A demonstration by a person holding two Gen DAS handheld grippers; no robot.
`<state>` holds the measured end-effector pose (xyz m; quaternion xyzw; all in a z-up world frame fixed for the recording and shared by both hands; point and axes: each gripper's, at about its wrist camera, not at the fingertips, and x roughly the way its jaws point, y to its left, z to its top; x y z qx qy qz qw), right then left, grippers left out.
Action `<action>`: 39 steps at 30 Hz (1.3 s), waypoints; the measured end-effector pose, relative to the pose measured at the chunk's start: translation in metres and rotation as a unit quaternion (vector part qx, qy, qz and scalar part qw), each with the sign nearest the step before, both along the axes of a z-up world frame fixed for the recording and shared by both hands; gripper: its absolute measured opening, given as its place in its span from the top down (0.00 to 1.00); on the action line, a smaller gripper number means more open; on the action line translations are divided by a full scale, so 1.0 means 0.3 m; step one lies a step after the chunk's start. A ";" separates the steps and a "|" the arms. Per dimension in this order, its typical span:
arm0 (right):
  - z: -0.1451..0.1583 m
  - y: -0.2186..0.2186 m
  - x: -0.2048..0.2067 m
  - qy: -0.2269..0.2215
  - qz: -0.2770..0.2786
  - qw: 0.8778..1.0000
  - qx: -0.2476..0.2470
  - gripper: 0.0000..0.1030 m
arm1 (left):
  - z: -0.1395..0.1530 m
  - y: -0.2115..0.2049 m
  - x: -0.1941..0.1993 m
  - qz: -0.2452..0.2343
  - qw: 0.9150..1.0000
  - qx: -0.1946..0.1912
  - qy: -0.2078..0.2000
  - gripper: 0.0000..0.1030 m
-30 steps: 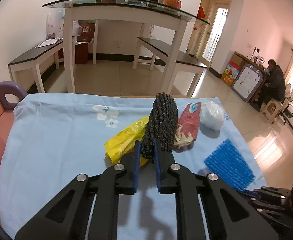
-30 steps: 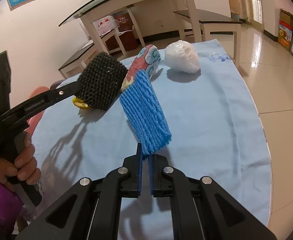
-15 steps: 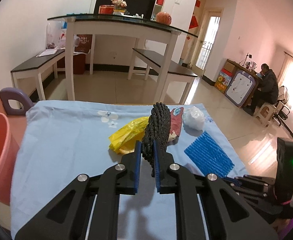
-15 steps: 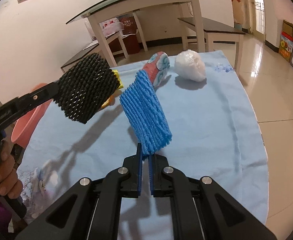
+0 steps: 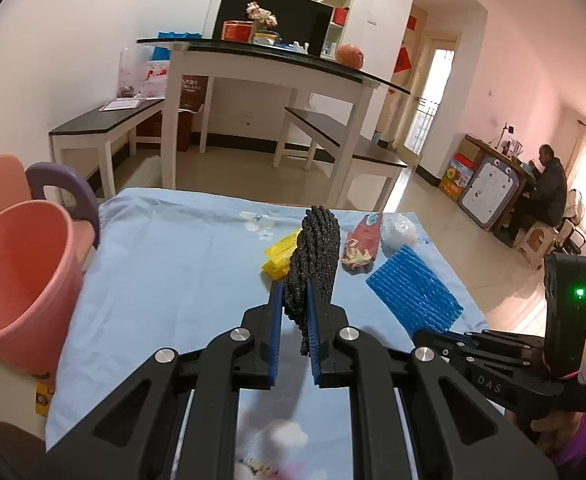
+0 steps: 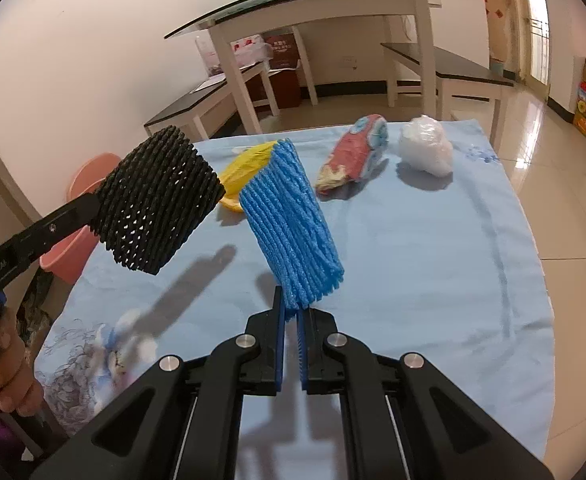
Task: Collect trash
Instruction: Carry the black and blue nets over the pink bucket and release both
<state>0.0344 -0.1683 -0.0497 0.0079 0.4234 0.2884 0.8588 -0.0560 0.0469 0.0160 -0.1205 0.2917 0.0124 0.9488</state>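
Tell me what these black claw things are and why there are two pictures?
They are grabbing tools, not a robot. A person holds one in each hand, and a small camera on each tool looks along its two fingers, so you get one picture per tool.

The left gripper pinches a black foam net. The right gripper pinches a blue foam net. Each picture also shows the other tool off to the side.

On the table's blue cloth lie a yellow bag, a red wrapper and a crumpled clear bag. A pink bucket stands beside the table, probably for the trash.
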 end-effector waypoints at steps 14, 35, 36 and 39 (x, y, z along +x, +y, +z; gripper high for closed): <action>0.061 0.213 -0.079 -0.021 0.057 0.998 0.008 0.95 | 0.015 0.092 -0.172 0.050 0.998 0.009 -0.022 0.89; 0.195 0.731 -0.108 -0.054 0.166 0.984 0.018 0.95 | 0.104 0.448 -0.355 0.213 0.973 0.036 -0.078 0.89; 0.199 0.760 -0.108 -0.054 0.171 0.984 0.018 0.95 | 0.105 0.468 -0.359 0.221 0.971 0.038 -0.078 0.89; 0.214 0.841 -0.106 -0.047 0.185 0.981 0.023 0.95 | 0.102 0.526 -0.371 0.244 0.966 0.043 -0.077 0.89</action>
